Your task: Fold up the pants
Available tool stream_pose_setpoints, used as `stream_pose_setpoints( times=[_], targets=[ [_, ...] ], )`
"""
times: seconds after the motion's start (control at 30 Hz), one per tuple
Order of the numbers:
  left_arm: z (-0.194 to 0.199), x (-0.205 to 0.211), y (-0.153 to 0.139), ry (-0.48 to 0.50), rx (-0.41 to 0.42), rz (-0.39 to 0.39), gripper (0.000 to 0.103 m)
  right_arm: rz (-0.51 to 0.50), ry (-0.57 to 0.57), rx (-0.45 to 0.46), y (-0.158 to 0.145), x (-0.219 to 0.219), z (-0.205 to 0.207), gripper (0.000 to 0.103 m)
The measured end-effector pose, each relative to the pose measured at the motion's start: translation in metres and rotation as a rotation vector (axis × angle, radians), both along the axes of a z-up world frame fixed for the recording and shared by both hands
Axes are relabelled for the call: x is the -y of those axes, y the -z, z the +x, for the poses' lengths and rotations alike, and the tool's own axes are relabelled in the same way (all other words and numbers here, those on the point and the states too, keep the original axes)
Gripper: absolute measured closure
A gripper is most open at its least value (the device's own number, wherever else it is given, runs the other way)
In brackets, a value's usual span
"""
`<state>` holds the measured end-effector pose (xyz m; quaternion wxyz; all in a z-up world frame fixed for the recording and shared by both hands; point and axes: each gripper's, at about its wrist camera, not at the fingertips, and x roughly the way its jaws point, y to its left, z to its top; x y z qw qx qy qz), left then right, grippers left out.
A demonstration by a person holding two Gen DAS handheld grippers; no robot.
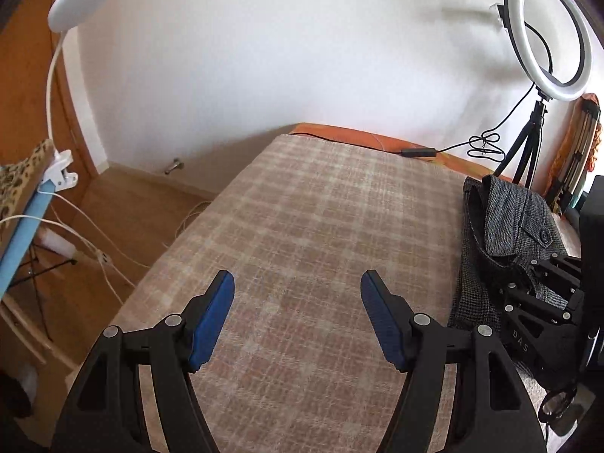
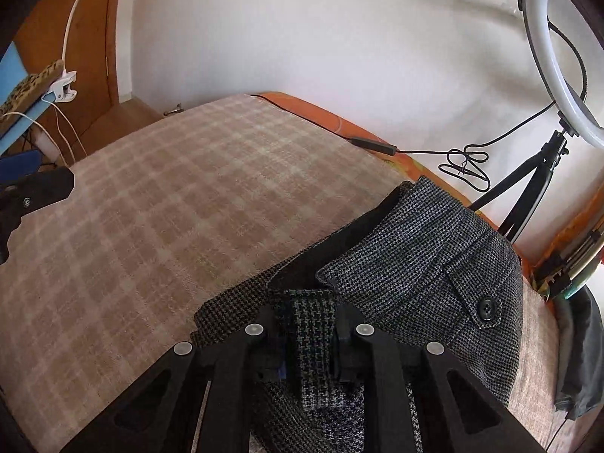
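Observation:
The grey houndstooth pants (image 2: 415,264) lie bunched on the right side of a bed covered by a beige plaid blanket (image 2: 158,196); a buttoned pocket flap (image 2: 479,305) faces up. My right gripper (image 2: 306,317) is shut on a folded strip of the pants' fabric, which stands up between its jaws. My left gripper (image 1: 297,279) hangs open over bare blanket (image 1: 302,207) with nothing between its blue pads (image 1: 211,321). In the left wrist view the pants (image 1: 506,219) sit off to the right, with the right gripper's black frame (image 1: 543,302) on them.
A ring light (image 1: 547,34) on a tripod stands at the far right of the bed, its cable and inline switch (image 1: 419,152) along the back edge. A clip lamp (image 1: 81,0) and wooden floor (image 1: 113,226) lie left. A dark garment (image 2: 581,347) sits at the right edge.

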<state>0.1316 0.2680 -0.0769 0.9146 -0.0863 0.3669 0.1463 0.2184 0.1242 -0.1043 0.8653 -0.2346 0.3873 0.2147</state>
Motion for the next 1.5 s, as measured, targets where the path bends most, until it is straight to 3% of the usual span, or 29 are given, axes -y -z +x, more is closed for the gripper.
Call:
stream_pose_setpoints(
  times=[0.1, 0.17, 0.27, 0.37, 0.6, 0.73, 0.83, 1.03, 1.23, 1.33, 1.37, 1.43, 1.47, 1.5],
  targets=[
    [0.003, 0.007, -0.001, 0.014, 0.002, -0.004, 0.034, 0.093, -0.040, -0.029, -0.013, 0.015, -0.004, 0.076],
    [0.006, 0.015, -0.004, 0.028, 0.010, -0.007, 0.034, 0.217, -0.071, -0.076, -0.030, 0.032, -0.007, 0.065],
    [0.011, 0.036, -0.012, 0.073, 0.026, -0.006, 0.034, 0.377, -0.098, -0.101, -0.057, 0.071, -0.013, 0.065],
    [0.019, 0.069, -0.018, 0.143, 0.041, 0.027, 0.034, 0.463, -0.083, -0.083, -0.078, 0.116, -0.009, 0.064],
    [0.047, 0.154, -0.020, 0.306, 0.069, 0.146, 0.034, 0.421, 0.086, -0.042, -0.076, 0.186, 0.055, 0.066],
    [0.067, 0.169, 0.009, 0.342, -0.014, 0.173, 0.034, 0.374, 0.101, -0.065, -0.057, 0.188, 0.094, 0.066],
    [0.075, 0.161, 0.036, 0.340, -0.088, 0.143, 0.031, 0.389, 0.120, -0.116, -0.039, 0.188, 0.118, 0.066],
    [0.074, 0.150, 0.043, 0.353, -0.062, 0.115, 0.030, 0.362, 0.109, -0.160, -0.008, 0.177, 0.148, 0.070],
    [0.075, 0.137, 0.048, 0.349, -0.056, 0.037, 0.027, 0.386, 0.117, -0.171, -0.001, 0.176, 0.154, 0.073],
    [0.074, 0.133, 0.039, 0.338, -0.055, 0.004, 0.028, 0.369, 0.115, -0.155, -0.012, 0.175, 0.147, 0.071],
    [0.071, 0.130, 0.035, 0.337, -0.046, -0.007, 0.028, 0.383, 0.121, -0.153, -0.017, 0.179, 0.143, 0.069],
    [0.064, 0.123, 0.024, 0.324, -0.035, -0.018, 0.028, 0.408, 0.149, -0.146, -0.027, 0.192, 0.135, 0.052],
    [0.059, 0.117, 0.020, 0.311, -0.041, -0.030, 0.028, 0.426, 0.167, -0.146, -0.030, 0.201, 0.130, 0.033],
    [0.055, 0.109, 0.016, 0.291, -0.039, -0.057, 0.028, 0.448, 0.176, -0.150, -0.032, 0.211, 0.125, 0.024]
  ],
)
